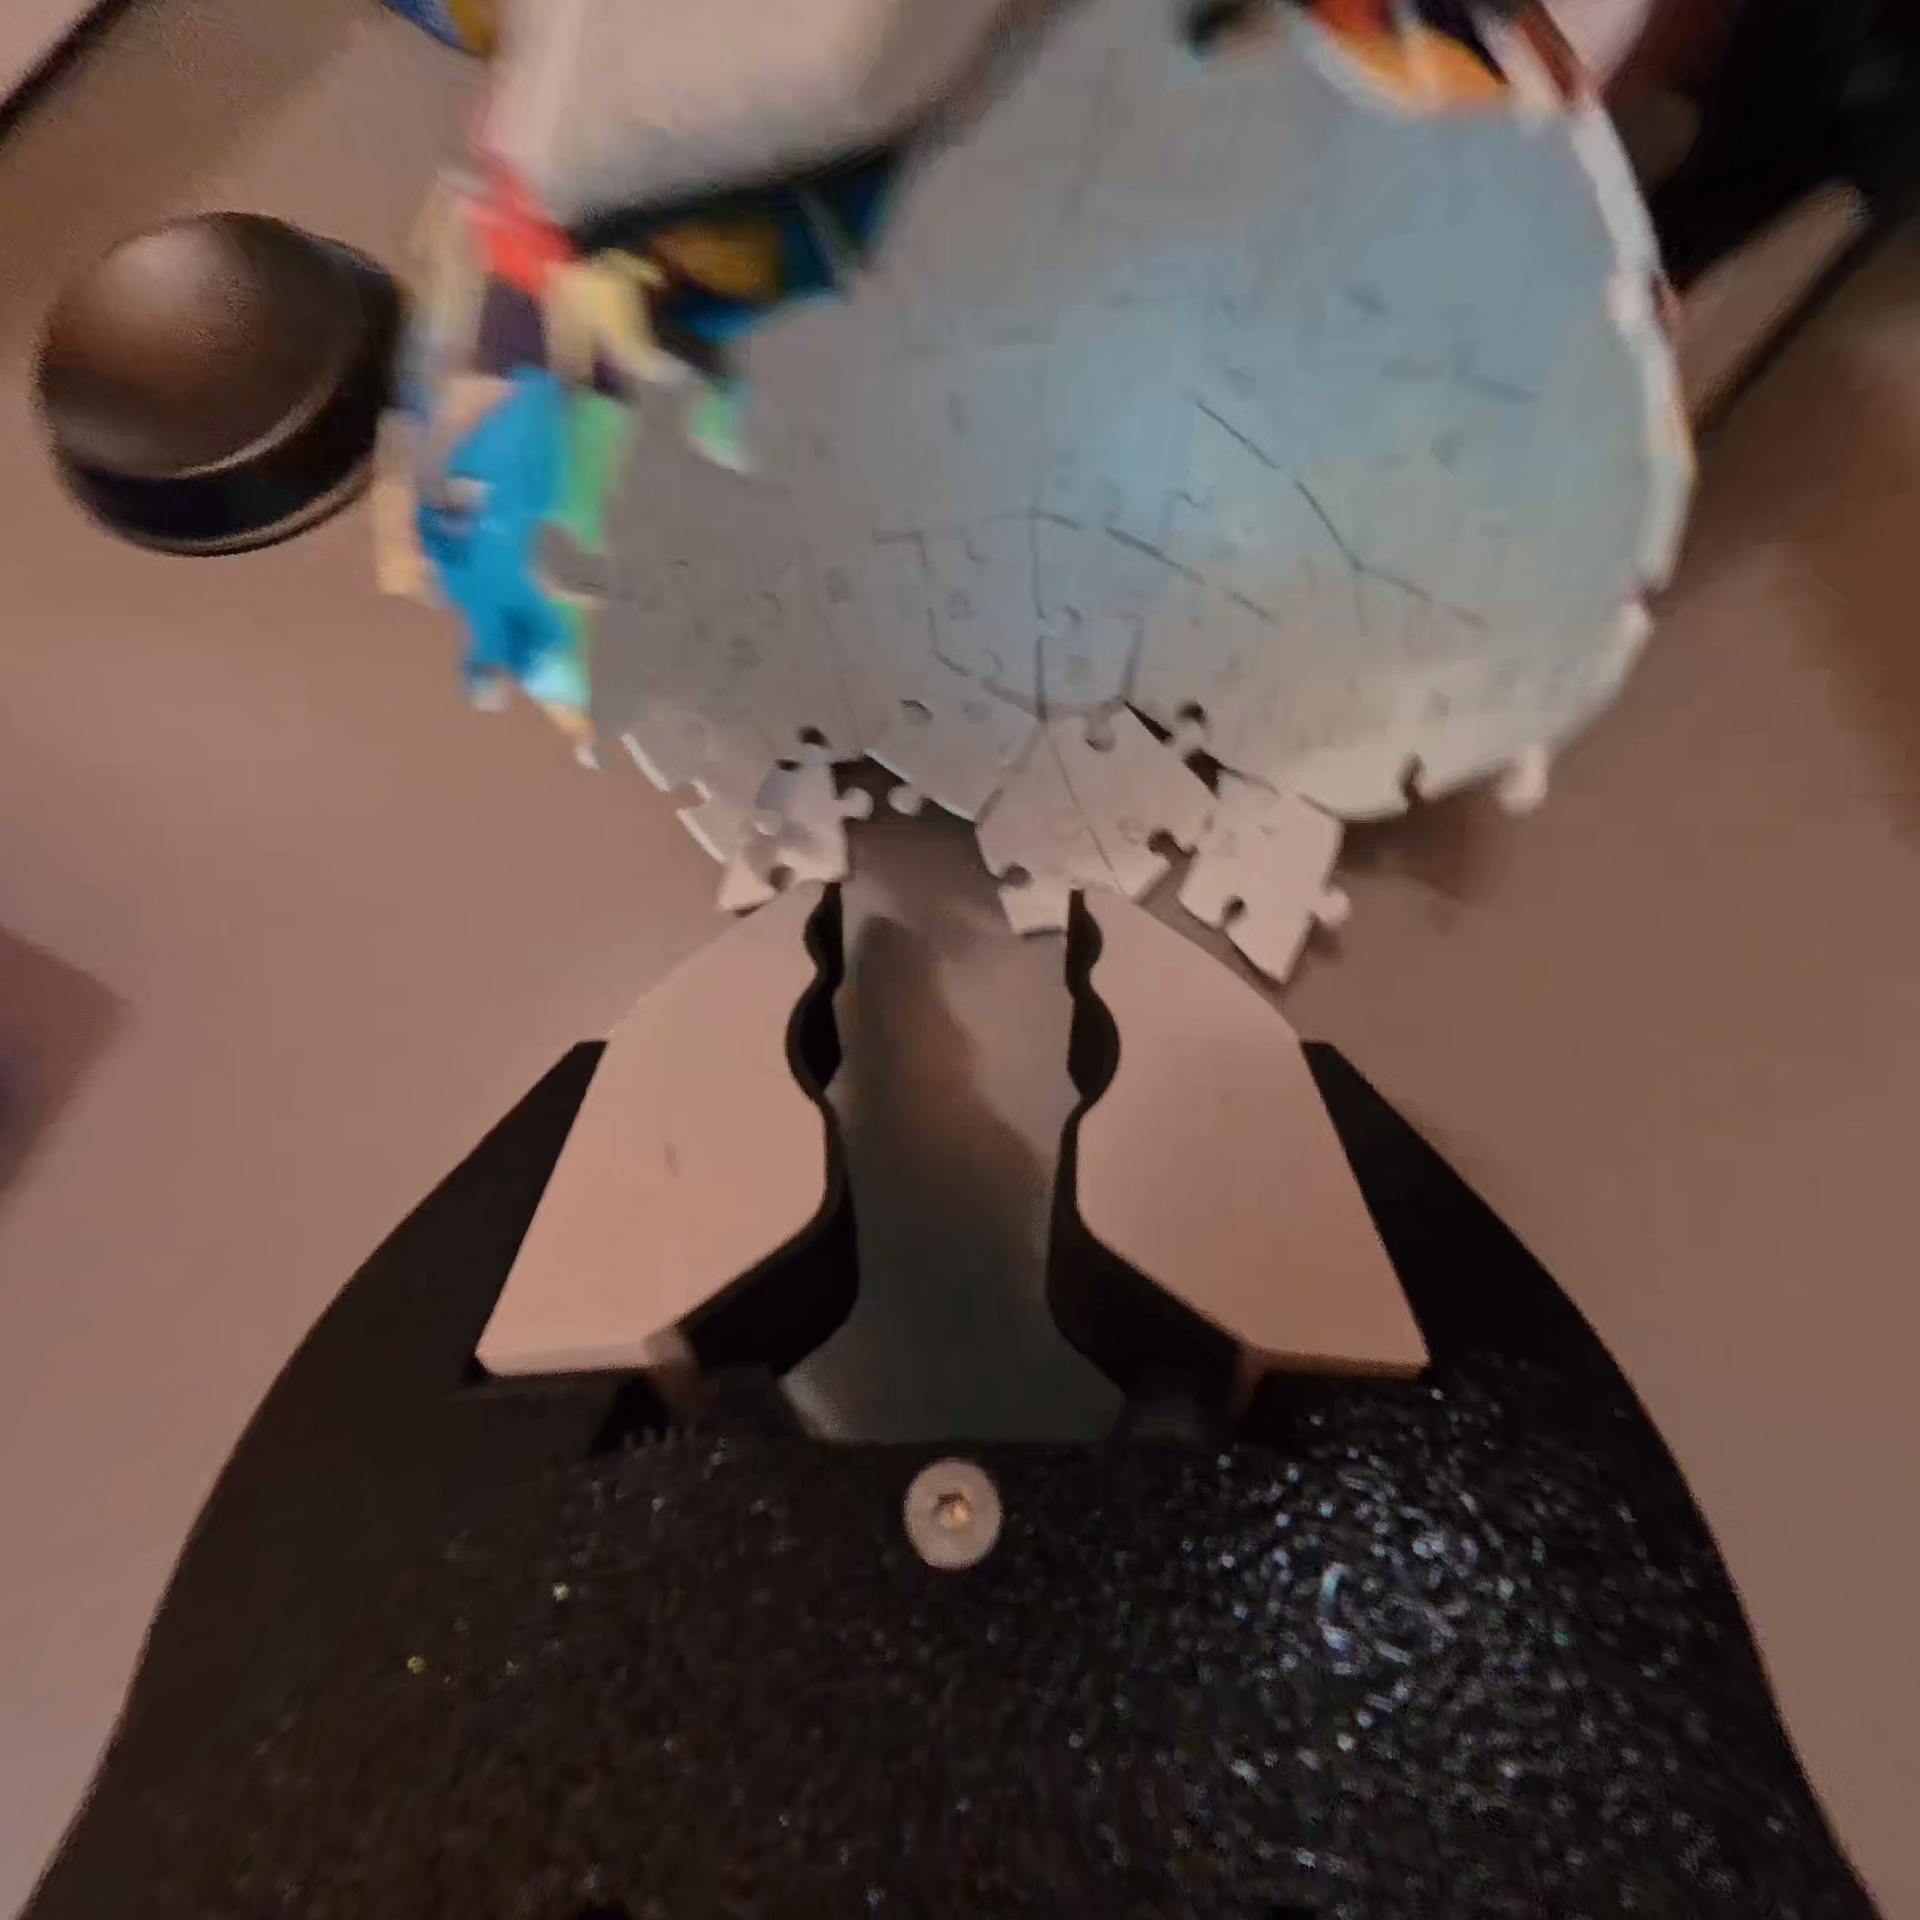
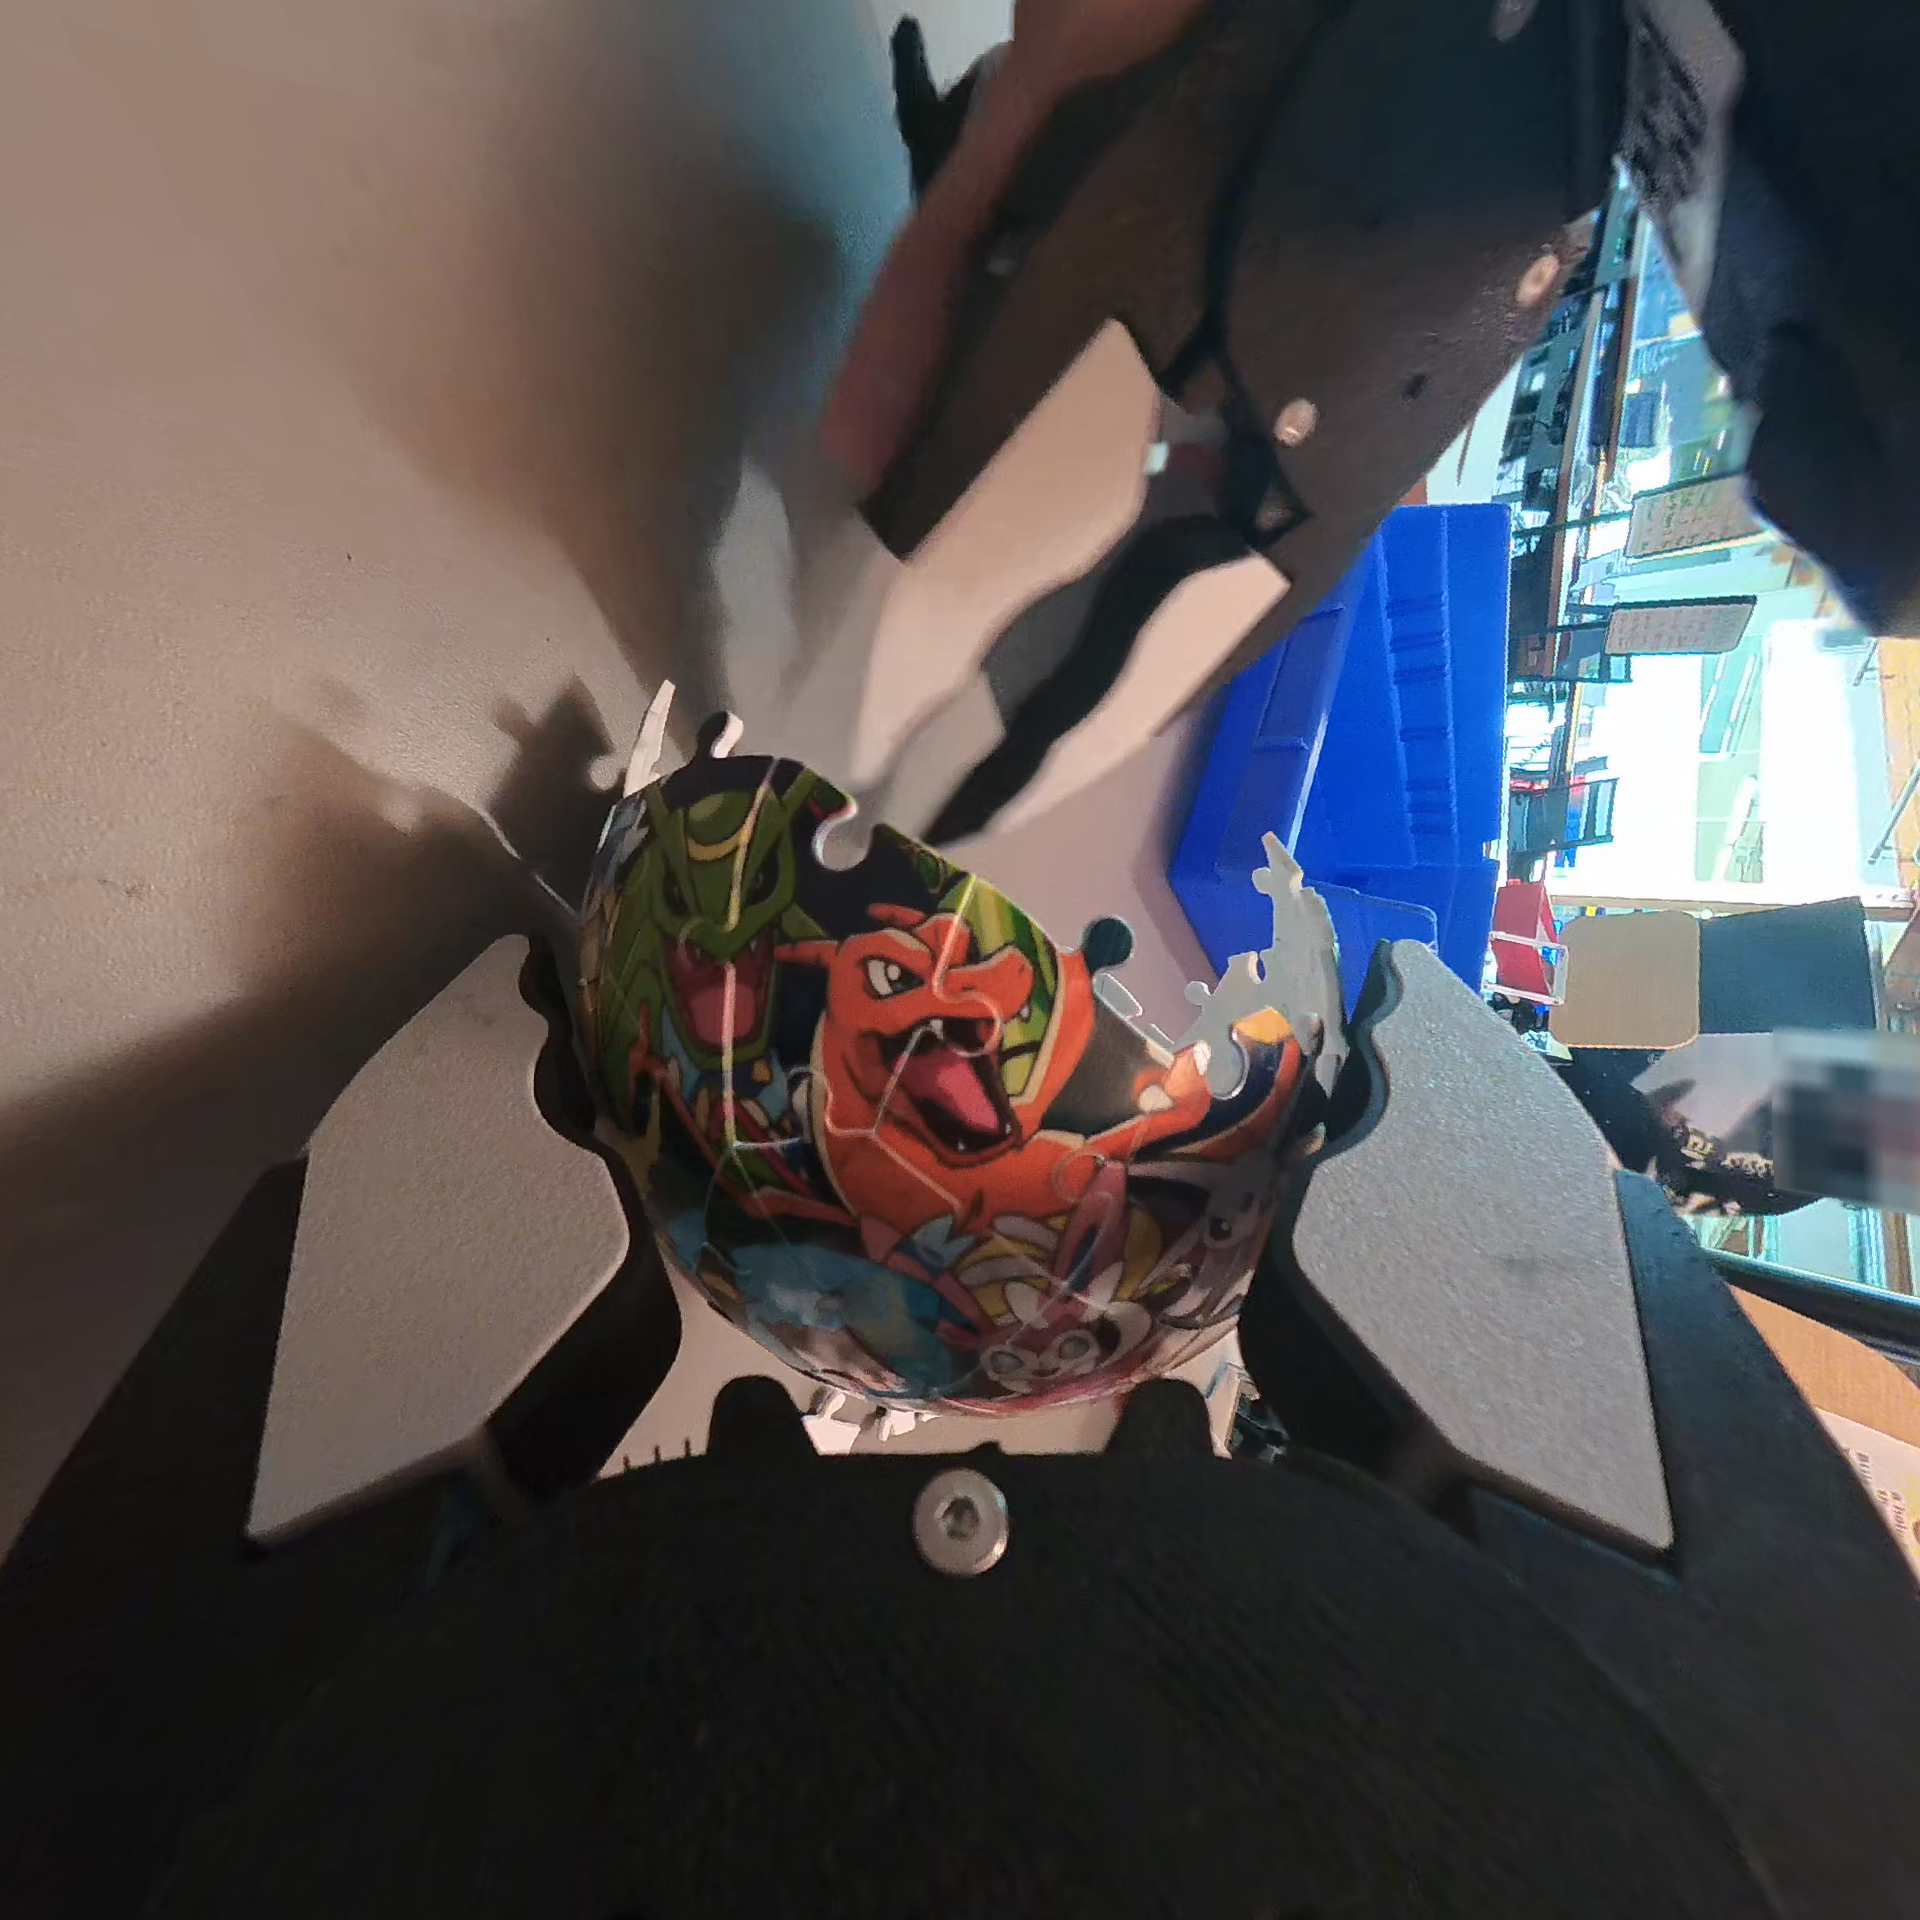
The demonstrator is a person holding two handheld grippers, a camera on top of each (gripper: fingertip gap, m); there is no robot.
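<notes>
Right gripper (image 2: 951, 1049) is clamped across a part-built spherical jigsaw shell printed with cartoon creatures (image 2: 935, 1122), seated deep between its fingers. Left gripper (image 1: 945, 914) stands slightly parted just short of the shell's grey inner rim (image 1: 1039, 821), gripping nothing. Judged light, thin, brittle at joints; hold across the curved body, never loose edge tabs. Blue plastic bin (image 2: 1382, 748) beyond

**Left gripper at edge of puzzle shell**

Left gripper (image 1: 951, 914) fingers parted by a narrow gap, tips under the jagged lower edge of a curved jigsaw shell (image 1: 1195, 468), grey inside facing camera; contact unclear. Dark round knob (image 1: 208, 374) left, on beige table (image 1: 260, 831). Blurred.
</notes>
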